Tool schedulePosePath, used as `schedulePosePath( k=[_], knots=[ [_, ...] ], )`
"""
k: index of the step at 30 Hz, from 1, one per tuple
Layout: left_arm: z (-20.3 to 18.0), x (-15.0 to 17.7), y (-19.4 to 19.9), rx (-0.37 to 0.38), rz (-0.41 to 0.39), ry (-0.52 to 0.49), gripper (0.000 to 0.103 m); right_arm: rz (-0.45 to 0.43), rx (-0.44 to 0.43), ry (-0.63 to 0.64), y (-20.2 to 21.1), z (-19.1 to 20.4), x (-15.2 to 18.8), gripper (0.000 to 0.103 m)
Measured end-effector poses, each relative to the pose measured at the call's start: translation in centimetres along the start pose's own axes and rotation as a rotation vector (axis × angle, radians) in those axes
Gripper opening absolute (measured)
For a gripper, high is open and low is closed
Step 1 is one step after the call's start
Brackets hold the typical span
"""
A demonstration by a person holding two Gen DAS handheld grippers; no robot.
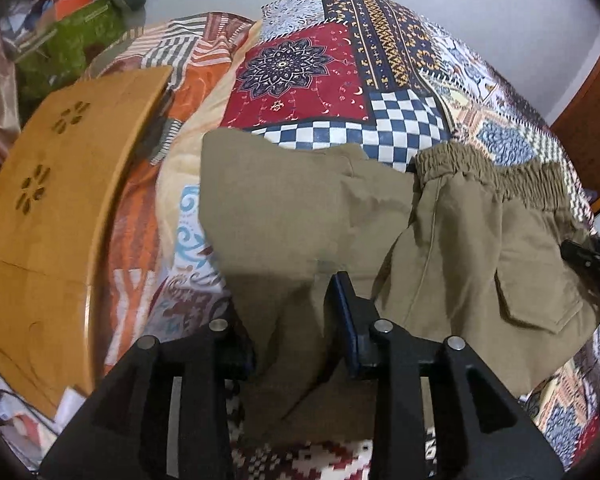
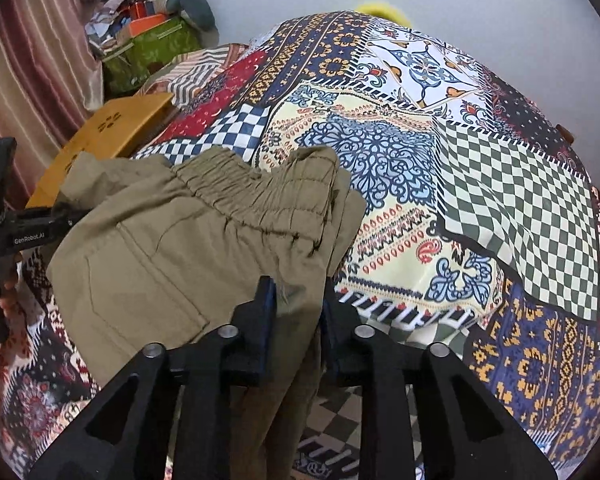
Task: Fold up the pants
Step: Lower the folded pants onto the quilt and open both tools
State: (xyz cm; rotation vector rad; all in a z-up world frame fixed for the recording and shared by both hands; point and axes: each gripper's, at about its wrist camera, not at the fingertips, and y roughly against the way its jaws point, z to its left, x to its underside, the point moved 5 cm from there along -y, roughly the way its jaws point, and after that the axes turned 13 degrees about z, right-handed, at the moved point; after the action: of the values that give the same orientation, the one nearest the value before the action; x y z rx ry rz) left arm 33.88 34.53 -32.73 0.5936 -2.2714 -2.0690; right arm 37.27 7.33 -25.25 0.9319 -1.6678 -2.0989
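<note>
Khaki pants [image 1: 300, 208] lie folded on the patchwork bedspread [image 1: 340, 60], with the elastic waistband [image 1: 480, 176] at the far right and a flap pocket [image 1: 540, 300] facing up. My left gripper [image 1: 292, 312] points steeply down at the near edge of the cloth. Its jaws stand apart with a loose fold between the pads. In the right wrist view the pants [image 2: 180, 240] and their waistband [image 2: 236, 184] fill the left half. My right gripper [image 2: 298, 292] straddles the right edge of the fabric, jaws apart, cloth slack between them.
A wooden lap table [image 1: 60, 184] lies on the bed left of the pants and also shows as the lap table [image 2: 112, 132]. A green bag with piled items [image 1: 68, 40] sits at the far left by a curtain. The bedspread [image 2: 460, 160] stretches right. A hand [image 2: 8, 292] holds the left tool.
</note>
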Motion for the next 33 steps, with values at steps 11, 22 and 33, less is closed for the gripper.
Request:
schedulePosePath(
  k=[11,22,33],
  knots=[
    [2.0,3.6,1.6,-0.152,-0.023,-0.029,0.041,-0.02,0.008,0.035,1.9,0.2,4.1,0.049],
    [-0.8,4.9,7.0,-0.169,-0.097,-0.055,0.041,-0.068,0.015,0.034,6.1,0.2,6.1,0.05],
    [-8.4,9.1,19.3,-0.063,-0.348,-0.108,0.041,-0.282,-0.028,0.086,15.8,3.4,7.7,0.05]
  ],
)
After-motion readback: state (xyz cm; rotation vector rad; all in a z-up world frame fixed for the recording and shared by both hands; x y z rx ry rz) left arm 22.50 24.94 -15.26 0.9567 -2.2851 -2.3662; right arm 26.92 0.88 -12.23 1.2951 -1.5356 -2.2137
